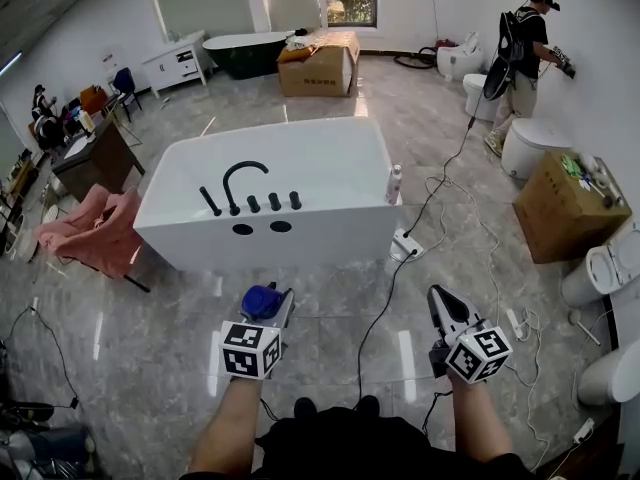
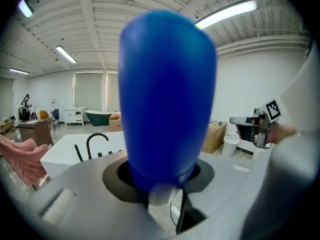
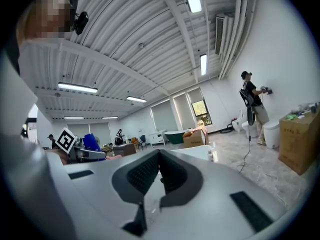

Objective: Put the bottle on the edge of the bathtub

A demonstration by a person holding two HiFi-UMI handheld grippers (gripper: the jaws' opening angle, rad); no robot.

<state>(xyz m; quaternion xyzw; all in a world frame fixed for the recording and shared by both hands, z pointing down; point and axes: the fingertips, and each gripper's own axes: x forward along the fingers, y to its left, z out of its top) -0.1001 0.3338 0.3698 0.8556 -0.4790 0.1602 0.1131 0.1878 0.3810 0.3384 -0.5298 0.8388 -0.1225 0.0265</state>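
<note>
A blue bottle point(image 1: 261, 300) sits between the jaws of my left gripper point(image 1: 266, 306), which is shut on it low over the floor, in front of the tub. In the left gripper view the blue bottle point(image 2: 167, 99) fills the middle, its base down between the left gripper's point(image 2: 165, 186) jaws. The white bathtub point(image 1: 345, 226) stands ahead, with a black faucet point(image 1: 240, 180) on its near deck. A small white bottle point(image 1: 394, 183) stands upright on the tub's right corner. My right gripper point(image 1: 441, 304) is to the right, level, shut and empty; its pads point(image 3: 145, 171) meet at the tips.
A black cable point(image 1: 385, 293) and a white power strip point(image 1: 405, 246) lie on the floor between me and the tub. A pink chair point(image 1: 90, 230) is left of the tub. Cardboard boxes point(image 1: 565, 208), toilets point(image 1: 530, 143) and a person point(image 1: 522, 53) are along the right wall.
</note>
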